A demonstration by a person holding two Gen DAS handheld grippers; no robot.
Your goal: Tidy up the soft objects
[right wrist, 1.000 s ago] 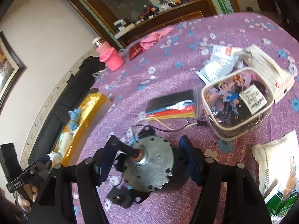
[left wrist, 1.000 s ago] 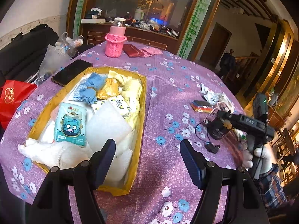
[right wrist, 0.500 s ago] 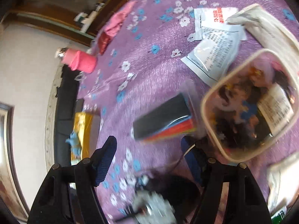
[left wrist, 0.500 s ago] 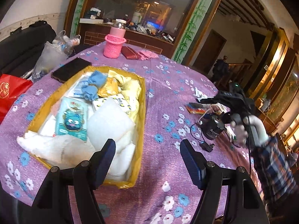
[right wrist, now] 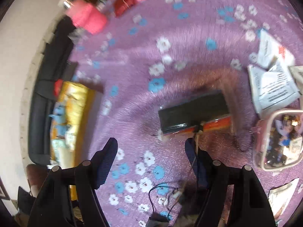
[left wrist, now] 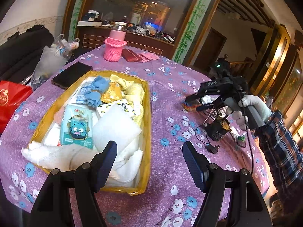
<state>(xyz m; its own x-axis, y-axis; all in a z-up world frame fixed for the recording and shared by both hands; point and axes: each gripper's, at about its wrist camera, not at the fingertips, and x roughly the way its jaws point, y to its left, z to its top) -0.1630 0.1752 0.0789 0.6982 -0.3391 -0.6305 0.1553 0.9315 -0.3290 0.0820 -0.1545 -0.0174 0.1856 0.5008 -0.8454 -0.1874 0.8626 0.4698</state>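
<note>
At the left of the table (left wrist: 166,98), the gold box (left wrist: 146,124) sits packed with soft things: white towels (left wrist: 56,155), a blue cartoon packet (left wrist: 76,126), a white pad (left wrist: 115,130), blue knit pieces (left wrist: 96,90) and yellow cloth (left wrist: 134,90). Its contents look the same as a second ago. The left gripper (left wrist: 149,162) hovers over the box's near corner, released, jaws wide with nothing between them, and it has barely shifted. The change is further right: the right gripper (right wrist: 151,158) was straddling the grey motor (left wrist: 217,130) a second ago, and it has since swung away from it and tipped down toward the bag of coloured felt sheets (right wrist: 195,111). Its jaws have just been opening and now stand released with only tablecloth between them; the felt bag lies just beyond the fingertips, with the motor's wire (right wrist: 195,151) trailing across the right finger. That suggests the hard motor was passed over and the felt is the next soft item bound for the box. The clear pouch (right wrist: 278,141) and paper packets (right wrist: 270,87) lie at the far right, untouched.
</note>
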